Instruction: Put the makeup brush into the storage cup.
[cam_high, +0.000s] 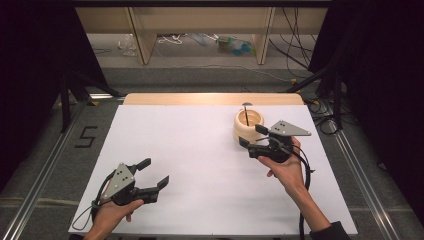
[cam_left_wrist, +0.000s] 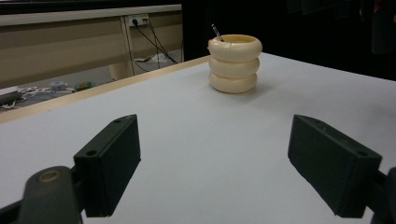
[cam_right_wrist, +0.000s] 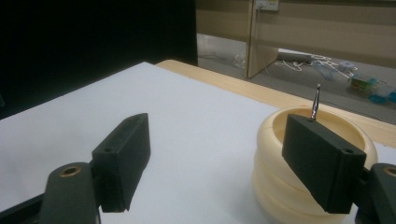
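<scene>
So the main thing here is a cream-coloured holder shaped like three stacked rounded rings (cam_high: 248, 126), smooth and matte, looks like soft plastic or rubber. It sits on the far right part of the table, open at the top, with one thin dark metal tool with a small rounded tip (cam_high: 247, 111) standing in it and poking above the rim.

The right gripper (cam_high: 251, 136) is right beside the holder on its near side, jaws spread wide with nothing between them; in the right gripper view one black blocky pad sits in front of the holder's rim, whether it touches I can't tell. The left gripper (cam_high: 152, 172) is at the near left, well apart from the holder, also wide open and empty.

The table has a plain white matte top (cam_high: 200, 165) with a pale wood strip (cam_high: 210, 99) along the far edge. Behind it: grey floor, wooden furniture legs, loose cables, dark curtains at both sides.

Count: one holder, one tool, two grippers.
</scene>
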